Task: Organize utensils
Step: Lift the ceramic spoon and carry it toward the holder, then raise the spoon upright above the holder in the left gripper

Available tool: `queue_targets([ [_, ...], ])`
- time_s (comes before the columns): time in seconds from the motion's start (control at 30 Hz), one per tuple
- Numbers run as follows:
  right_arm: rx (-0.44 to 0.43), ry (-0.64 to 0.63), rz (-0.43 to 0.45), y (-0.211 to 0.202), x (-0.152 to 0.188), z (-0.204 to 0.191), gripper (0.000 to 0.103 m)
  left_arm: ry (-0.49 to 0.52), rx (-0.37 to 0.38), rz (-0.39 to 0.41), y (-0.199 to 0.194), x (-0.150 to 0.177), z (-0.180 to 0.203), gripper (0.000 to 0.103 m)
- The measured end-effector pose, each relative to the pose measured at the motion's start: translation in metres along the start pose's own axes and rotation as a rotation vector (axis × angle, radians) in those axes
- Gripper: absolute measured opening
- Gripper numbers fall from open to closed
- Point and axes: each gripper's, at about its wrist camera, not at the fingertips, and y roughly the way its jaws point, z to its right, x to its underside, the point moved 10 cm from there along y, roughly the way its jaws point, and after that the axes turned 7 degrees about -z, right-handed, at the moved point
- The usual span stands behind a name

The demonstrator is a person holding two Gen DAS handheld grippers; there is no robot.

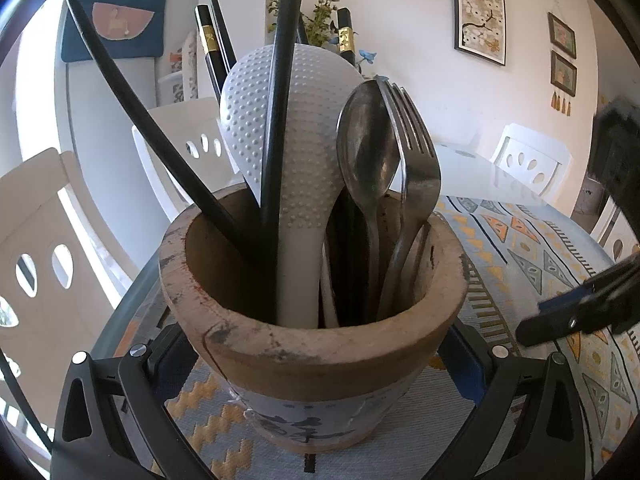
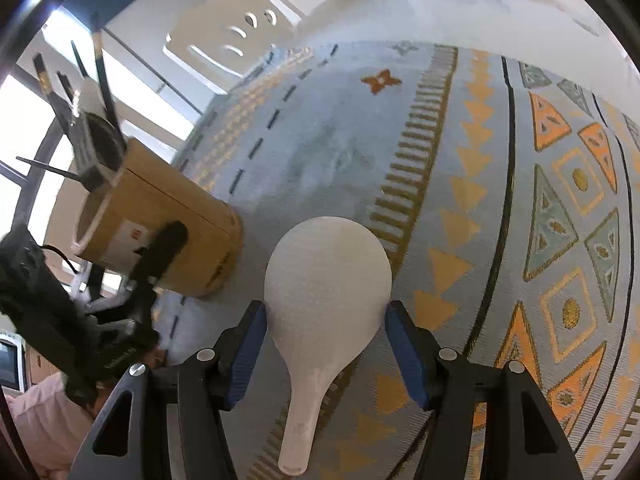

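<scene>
while it braces the pot, left gripper (image 1: pixel 316 364): its blue pads sit against the two sides of the wooden pot (image 1: pixel 304 340), apparently pinching it just under the rim (the rim hides the contact itself).
right gripper (image 2: pixel 326 312): pressed onto the edges of a white rice paddle (image 2: pixel 328 276), gripping the round head across its widest part, handle trailing back under the wrist.
rice paddle's place: clear of the pot, off to its side above the patterned cloth (image 2: pixel 340 140), not yet in.
pot's contents: a second dotted paddle (image 1: pixel 296 128) in the middle, black chopsticks (image 1: pixel 280 100) fanned around and behind it, a spoon (image 1: pixel 366 148) and a fork (image 1: pixel 416 152) leaning together at the rim on the right gripper's side.
beyond the pot: white chairs (image 1: pixel 192 144) and the wall.
risk, grip: the pads hold only thin curved edges, so the paddle could swivel or squirt out when turned upright.
risk, entry: little room is left in the pot; a lowered handle may catch the spoon or chopsticks and lever them out.
risk, pot: a sideways shove could tip it if the left hold is loose.
</scene>
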Motion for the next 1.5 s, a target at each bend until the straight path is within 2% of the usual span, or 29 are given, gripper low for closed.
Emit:
queue_targets([
  [0.47,-0.055,-0.166,0.204,-0.059,-0.023,-0.05,0.059,0.001,0.002,-0.004,0.001,-0.001,0.001,0.103],
  [0.53,-0.067,-0.186,0.22,-0.064,-0.026,-0.057,0.038,0.001,0.003,-0.004,0.001,-0.001,0.001,0.103],
  [0.7,-0.056,-0.178,0.226,-0.071,-0.028,-0.056,0.038,0.0,0.005,-0.007,0.002,0.0,0.0,0.103],
  [0.77,-0.028,-0.134,0.2,-0.066,-0.029,-0.044,0.038,0.0,0.004,-0.009,0.002,0.0,0.0,0.103],
  [0.83,-0.013,-0.05,0.137,-0.049,-0.032,-0.026,0.038,-0.001,0.007,-0.008,0.003,0.0,-0.002,0.103],
  [0.97,0.002,0.181,0.146,-0.045,-0.039,0.016,0.042,-0.012,0.009,-0.004,0.002,0.0,-0.006,0.103],
  [1.03,-0.086,0.372,0.186,-0.05,-0.036,0.043,0.059,-0.016,0.013,-0.007,0.003,0.0,-0.007,0.103],
  [1.1,-0.177,0.51,0.2,-0.049,-0.031,0.062,0.059,-0.017,0.015,-0.013,0.004,0.001,-0.008,0.103],
  [1.13,-0.211,0.581,0.165,-0.041,-0.027,0.073,0.059,-0.016,0.016,-0.015,0.004,0.001,-0.008,0.103],
  [1.27,-0.262,0.628,0.074,-0.015,-0.026,0.077,0.059,-0.017,0.02,-0.013,0.004,0.002,-0.01,0.103],
  [1.33,-0.228,0.618,0.023,0.002,-0.029,0.073,0.061,-0.02,0.02,-0.015,0.005,0.002,-0.011,0.103],
  [1.37,-0.215,0.604,0.042,0.0,-0.034,0.071,0.061,-0.023,0.02,-0.016,0.005,0.002,-0.011,0.103],
  [1.47,-0.165,0.555,0.015,0.009,-0.048,0.062,0.062,-0.027,0.019,-0.028,0.006,0.003,-0.012,0.103],
  [1.5,-0.134,0.521,0.01,0.012,-0.054,0.058,0.067,-0.027,0.019,-0.035,0.008,0.004,-0.012,0.103],
])
